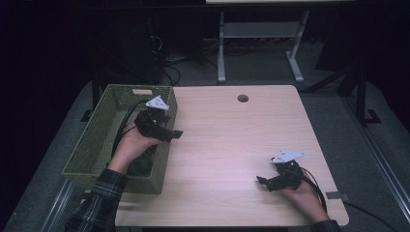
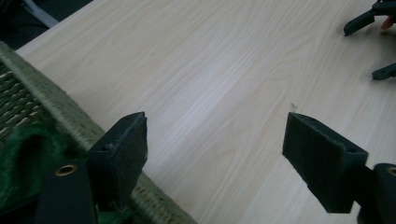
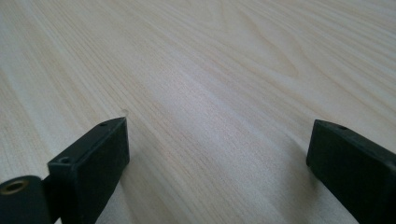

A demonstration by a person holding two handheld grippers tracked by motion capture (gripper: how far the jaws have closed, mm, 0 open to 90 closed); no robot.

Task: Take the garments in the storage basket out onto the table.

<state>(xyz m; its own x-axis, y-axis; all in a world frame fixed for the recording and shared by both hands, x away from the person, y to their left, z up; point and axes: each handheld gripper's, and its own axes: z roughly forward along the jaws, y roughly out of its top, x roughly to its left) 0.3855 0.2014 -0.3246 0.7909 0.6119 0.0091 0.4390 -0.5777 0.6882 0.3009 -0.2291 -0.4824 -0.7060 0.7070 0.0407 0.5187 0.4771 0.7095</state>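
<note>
From where I stand, the work looks nearly finished. The green woven basket (image 1: 99,140) sits at the nine o'clock side of the table (image 1: 232,145), hanging a little over its left edge, and a dark green soft thing (image 1: 142,162) lies down in the basket's near corner, about seven o'clock from the left tongs (image 1: 178,134). In the left gripper view the same fuzzy green thing (image 2: 25,154) shows low inside the woven wall (image 2: 56,109), just beside the nearer jaw but not between the two jaws.

The left tongs stand spread, nothing between them, held above the basket's right rim and pointing toward three o'clock over bare wood. I judge the green thing has been dropped in and this hand is on its way out of the basket.

The right tongs (image 1: 261,181) rest low near the five o'clock corner of the table, well apart from the basket, jaws spread wide and empty, pointing toward nine o'clock; the right gripper view has plain wood grain between the pads (image 3: 100,156).

I see no loose items lying on the tabletop, apart from the cable hole (image 1: 242,98) at twelve o'clock. So putting things into the basket seems done; what is left, as far as I can judge, is bringing the left hand back to rest over the table
</note>
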